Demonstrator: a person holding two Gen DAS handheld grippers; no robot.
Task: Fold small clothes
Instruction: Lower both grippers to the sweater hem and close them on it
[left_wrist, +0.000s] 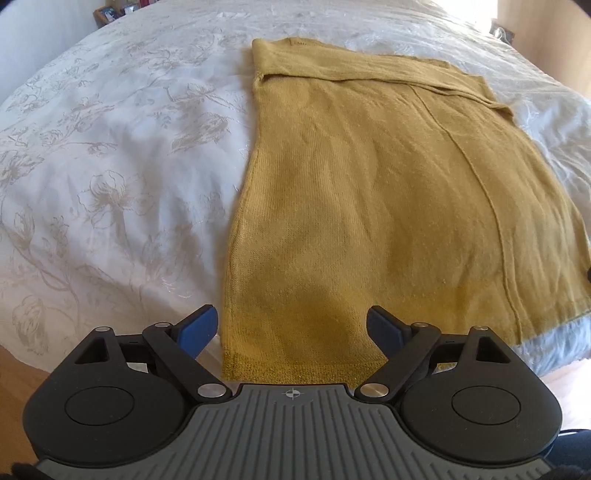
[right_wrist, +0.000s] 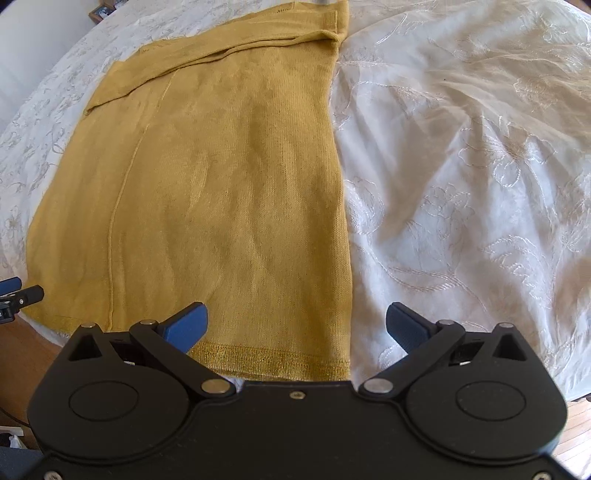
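Observation:
A mustard-yellow knit garment (left_wrist: 369, 192) lies flat on the bed, sides folded in, a sleeve laid across its far end. It also shows in the right wrist view (right_wrist: 221, 184). My left gripper (left_wrist: 291, 328) is open and empty, just above the garment's near-left hem corner. My right gripper (right_wrist: 297, 325) is open and empty, above the near-right hem corner. The left gripper's fingertip (right_wrist: 14, 286) shows at the left edge of the right wrist view.
A white bedspread with floral embroidery (left_wrist: 110, 166) covers the bed; it also shows in the right wrist view (right_wrist: 461, 184). Wooden floor (left_wrist: 14, 387) lies below the bed's near edge. A wooden shelf (left_wrist: 110, 13) stands at the far left.

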